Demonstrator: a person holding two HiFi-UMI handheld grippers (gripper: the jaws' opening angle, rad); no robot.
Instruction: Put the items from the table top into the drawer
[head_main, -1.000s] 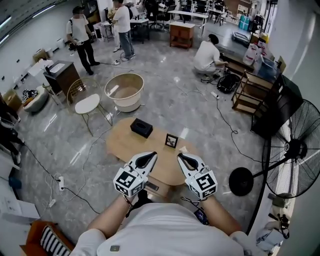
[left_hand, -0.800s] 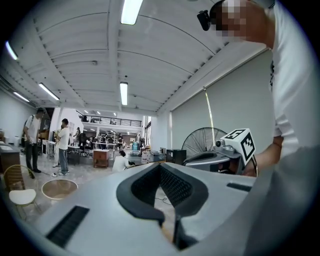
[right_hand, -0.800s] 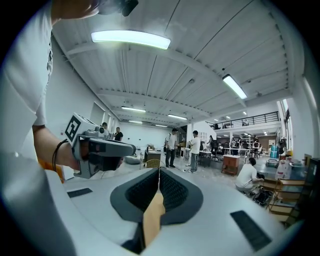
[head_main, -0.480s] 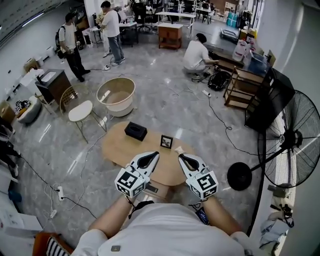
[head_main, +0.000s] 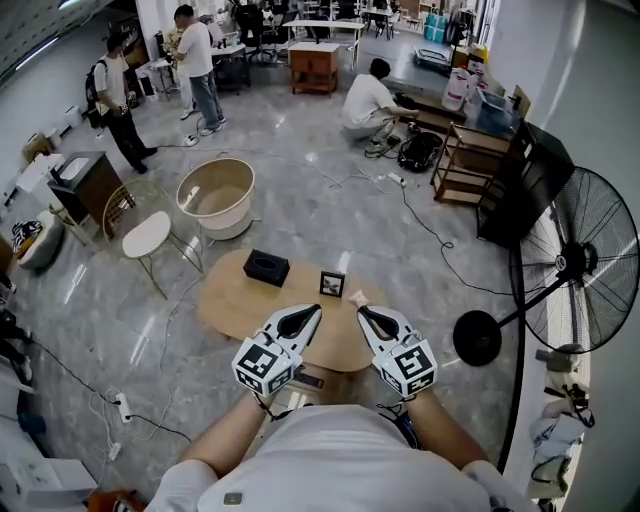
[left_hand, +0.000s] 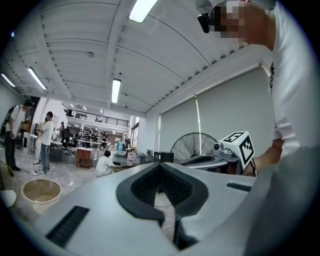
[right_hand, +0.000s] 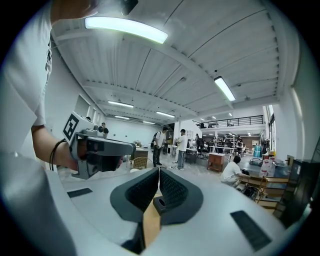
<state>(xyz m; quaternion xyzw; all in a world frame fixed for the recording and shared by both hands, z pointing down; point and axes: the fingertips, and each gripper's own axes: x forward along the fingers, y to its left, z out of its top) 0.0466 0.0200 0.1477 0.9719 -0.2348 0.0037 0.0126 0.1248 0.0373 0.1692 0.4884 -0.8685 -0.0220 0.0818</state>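
Note:
On the oval wooden table (head_main: 235, 305) lie a black box (head_main: 266, 267), a small dark picture frame (head_main: 331, 284) and a small pale item (head_main: 358, 297). My left gripper (head_main: 312, 312) and right gripper (head_main: 362, 313) hover side by side over the table's near edge, pointing level. Each has its jaws shut with nothing between them, as the left gripper view (left_hand: 161, 164) and the right gripper view (right_hand: 159, 169) show. A drawer front (head_main: 308, 380) shows under the near edge, partly hidden by my arms.
A large standing fan (head_main: 575, 265) with a round base (head_main: 477, 338) stands to the right. A white side table (head_main: 146, 234) and a round tub (head_main: 215, 190) stand beyond the table on the left. Cables and a power strip (head_main: 122, 405) lie on the floor. People stand and crouch at the back.
The room has slid in the head view: table and items sit slightly lower and further left. Both grippers stay shut, side by side, in about the same spot of the picture.

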